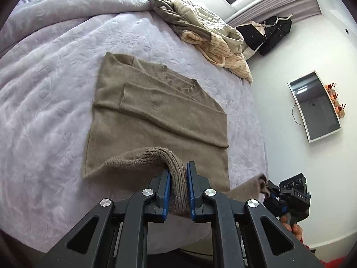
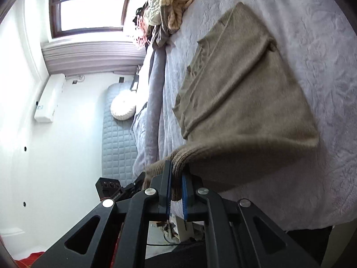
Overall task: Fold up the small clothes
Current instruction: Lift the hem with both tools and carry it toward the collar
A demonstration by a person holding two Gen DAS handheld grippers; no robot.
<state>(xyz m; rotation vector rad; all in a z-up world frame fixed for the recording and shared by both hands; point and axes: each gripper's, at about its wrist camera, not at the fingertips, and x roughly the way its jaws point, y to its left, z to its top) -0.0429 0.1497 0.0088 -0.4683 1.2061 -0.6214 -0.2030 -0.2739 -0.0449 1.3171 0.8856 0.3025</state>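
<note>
A taupe knit sweater (image 1: 156, 111) lies flat on the lavender bedspread (image 1: 44, 89), both sleeves folded across its chest. My left gripper (image 1: 178, 174) is shut on the ribbed bottom hem and lifts it off the bed. My right gripper (image 2: 176, 178) is shut on the hem's other corner, also lifted; the sweater (image 2: 241, 93) spreads away from it. The right gripper (image 1: 271, 191) shows at the lower right of the left wrist view, the left gripper (image 2: 133, 185) at the lower left of the right wrist view.
A heap of cream and olive clothes (image 1: 207, 31) lies at the bed's far edge, also in the right wrist view (image 2: 171, 2). A folded quilt (image 1: 67, 6) lies along the head of the bed. A mirror (image 1: 316, 105) hangs on the wall beyond the bed's edge.
</note>
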